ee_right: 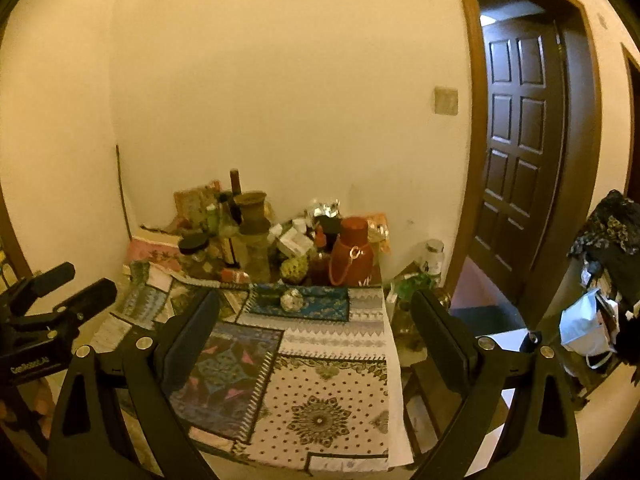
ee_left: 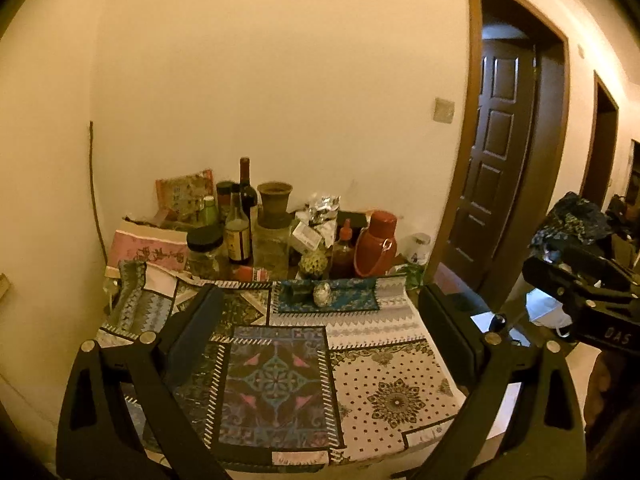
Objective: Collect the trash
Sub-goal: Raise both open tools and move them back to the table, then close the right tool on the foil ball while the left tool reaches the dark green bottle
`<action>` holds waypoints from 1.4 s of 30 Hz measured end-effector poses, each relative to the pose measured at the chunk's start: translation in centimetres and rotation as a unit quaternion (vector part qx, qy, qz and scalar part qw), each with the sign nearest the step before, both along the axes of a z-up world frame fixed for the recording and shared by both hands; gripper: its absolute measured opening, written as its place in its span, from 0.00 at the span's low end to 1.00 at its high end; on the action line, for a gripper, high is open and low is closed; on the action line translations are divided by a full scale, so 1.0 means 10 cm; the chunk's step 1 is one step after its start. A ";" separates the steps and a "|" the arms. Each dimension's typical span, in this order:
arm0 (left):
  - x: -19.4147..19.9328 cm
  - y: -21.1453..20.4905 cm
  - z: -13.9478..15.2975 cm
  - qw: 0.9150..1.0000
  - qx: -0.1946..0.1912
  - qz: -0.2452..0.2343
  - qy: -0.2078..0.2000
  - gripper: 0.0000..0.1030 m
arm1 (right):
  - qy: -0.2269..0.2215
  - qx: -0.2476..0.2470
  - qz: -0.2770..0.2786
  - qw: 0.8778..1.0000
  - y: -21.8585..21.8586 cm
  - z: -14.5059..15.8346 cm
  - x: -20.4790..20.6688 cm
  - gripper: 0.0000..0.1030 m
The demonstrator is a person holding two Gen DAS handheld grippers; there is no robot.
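Note:
A crumpled foil ball lies on the patterned tablecloth near the table's far end, with a small dark object just left of it. My left gripper is open above the near part of the table, well short of the ball, with nothing between its fingers. In the right wrist view the same foil ball lies ahead of my right gripper, also open with nothing between its fingers. More crumpled foil sits among the items at the back. Each gripper appears in the other's view: the right gripper and the left gripper.
Bottles, jars, a clay pot and a red flask crowd the far end against the wall. A pink box stands at the back left. A dark door is to the right. A white bag hangs by piled clothes.

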State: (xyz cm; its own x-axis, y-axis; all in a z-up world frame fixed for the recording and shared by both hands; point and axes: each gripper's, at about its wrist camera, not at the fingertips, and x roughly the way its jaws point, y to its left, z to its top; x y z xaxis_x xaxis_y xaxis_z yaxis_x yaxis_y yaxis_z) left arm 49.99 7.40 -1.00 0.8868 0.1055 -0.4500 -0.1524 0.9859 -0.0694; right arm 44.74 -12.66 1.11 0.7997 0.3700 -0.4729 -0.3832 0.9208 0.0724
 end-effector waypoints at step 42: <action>2.84 1.90 -2.03 0.970 -0.008 -0.087 0.228 0.95 | 0.363 0.012 -0.102 0.926 1.78 -2.62 3.21 0.61</action>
